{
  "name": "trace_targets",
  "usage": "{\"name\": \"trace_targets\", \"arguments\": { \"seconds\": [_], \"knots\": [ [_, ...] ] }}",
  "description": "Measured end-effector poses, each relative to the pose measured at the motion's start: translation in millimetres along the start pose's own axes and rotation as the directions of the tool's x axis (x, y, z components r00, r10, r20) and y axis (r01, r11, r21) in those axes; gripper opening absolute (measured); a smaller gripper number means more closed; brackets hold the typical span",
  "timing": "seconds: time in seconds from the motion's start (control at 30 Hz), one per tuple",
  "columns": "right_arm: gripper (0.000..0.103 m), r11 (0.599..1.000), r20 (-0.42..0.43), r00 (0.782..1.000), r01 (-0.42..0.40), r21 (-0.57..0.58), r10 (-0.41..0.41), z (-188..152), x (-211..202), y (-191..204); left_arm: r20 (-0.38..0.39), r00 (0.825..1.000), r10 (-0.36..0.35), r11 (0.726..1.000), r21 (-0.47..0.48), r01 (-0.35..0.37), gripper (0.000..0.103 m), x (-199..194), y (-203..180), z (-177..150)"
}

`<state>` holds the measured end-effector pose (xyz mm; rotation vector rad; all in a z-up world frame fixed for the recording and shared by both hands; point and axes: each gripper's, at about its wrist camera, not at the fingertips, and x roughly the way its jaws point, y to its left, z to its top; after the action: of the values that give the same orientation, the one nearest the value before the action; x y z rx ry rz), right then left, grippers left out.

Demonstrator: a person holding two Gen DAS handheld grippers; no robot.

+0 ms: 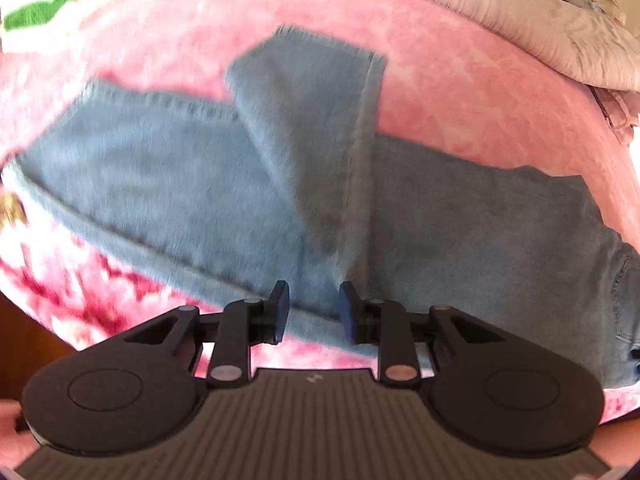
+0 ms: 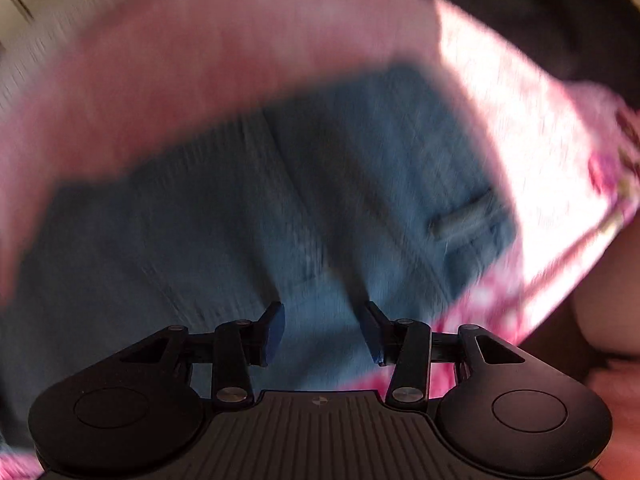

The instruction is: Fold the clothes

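A pair of light blue jeans (image 1: 200, 184) lies spread on a pink blanket (image 1: 460, 92), with one leg end folded back over the middle (image 1: 308, 92). My left gripper (image 1: 313, 300) is open and empty, just above the jeans' near edge. In the right wrist view the jeans (image 2: 248, 208) fill the middle, blurred, with a belt loop (image 2: 464, 216) at the right. My right gripper (image 2: 323, 322) is open and empty above the denim.
A green and white cloth (image 1: 60, 0) lies at the far left. A grey-lilac quilt (image 1: 540, 28) is bunched along the far right edge. The blanket has a darker pink floral border (image 1: 80, 300) near me. A dark shape (image 2: 560, 12) sits at the top right.
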<state>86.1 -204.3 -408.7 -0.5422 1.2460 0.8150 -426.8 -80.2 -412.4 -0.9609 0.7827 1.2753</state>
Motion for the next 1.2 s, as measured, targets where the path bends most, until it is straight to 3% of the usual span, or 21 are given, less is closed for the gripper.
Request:
{"name": "trace_targets", "arguments": {
  "seconds": [0.07,0.17,0.3,0.37,0.47,0.6,0.7,0.9,0.93,1.0,1.07,1.13,1.2],
  "knots": [
    [0.046,0.999,0.016,0.999,0.031,-0.016,-0.031,-2.7,-2.3,15.3,0.011,1.0,0.019,1.0,-0.012,-0.019,0.024,-1.8,18.4,3.1],
    [0.046,0.999,0.101,0.995,-0.014,-0.034,0.017,2.1,-18.6,44.4,0.014,0.998,0.061,0.996,-0.063,-0.06,0.023,-1.4,58.2,19.1],
    [0.046,0.987,0.179,0.973,-0.129,-0.095,0.145,11.6,-30.5,105.4,0.063,0.991,0.122,0.99,-0.08,-0.117,0.023,3.6,113.0,51.1],
    [0.046,0.973,0.172,0.962,-0.188,-0.135,0.21,14.3,-26.2,146.3,0.075,0.986,0.151,0.986,-0.075,-0.146,0.023,11.1,139.1,66.6],
    [0.046,0.943,0.143,0.939,-0.288,-0.169,0.312,15.4,-14.5,210.2,0.034,0.98,0.194,0.98,-0.056,-0.191,0.023,33.6,180.2,83.2],
    [0.046,0.897,0.083,0.901,-0.407,-0.172,0.425,14.0,9.8,287.8,0.045,0.976,0.212,0.973,-0.1,-0.207,0.022,25.7,219.2,107.7],
    [0.046,0.854,0.008,0.863,-0.499,-0.145,0.505,12.7,33.9,335.9,0.07,0.982,0.176,0.972,-0.17,-0.162,0.022,5.4,243.5,117.5],
    [0.046,0.764,-0.113,0.757,-0.623,0.17,0.643,-11.5,89.6,386.7,0.048,0.988,0.145,0.952,-0.278,-0.126,0.022,-17.5,286.9,109.6],
    [0.046,0.756,-0.108,0.751,-0.627,0.189,0.651,-15.0,94.0,390.7,0.038,0.99,0.137,0.945,-0.306,-0.119,0.022,-19.2,294.4,103.5],
    [0.045,0.753,-0.084,0.751,-0.639,0.158,0.655,-20.0,91.1,401.5,0.021,0.992,0.126,0.924,-0.366,-0.11,0.021,-22.9,307.9,92.1],
    [0.008,0.74,-0.126,0.729,-0.669,0.075,0.672,-24.2,84.3,420.0,0.009,0.993,0.12,0.903,-0.417,-0.106,0.021,-25.4,320.8,82.8],
    [0.005,0.736,-0.112,0.74,-0.673,-0.08,0.664,-31.8,67.8,442.7,0.008,0.992,0.126,0.886,-0.451,-0.109,0.02,-31.0,331.9,75.8],
    [0.003,0.69,-0.042,0.741,-0.643,-0.333,0.67,-47.8,33.9,468.5,0.013,0.991,0.135,0.871,-0.479,-0.112,0.02,-38.4,342.1,69.8]
  ]
}}
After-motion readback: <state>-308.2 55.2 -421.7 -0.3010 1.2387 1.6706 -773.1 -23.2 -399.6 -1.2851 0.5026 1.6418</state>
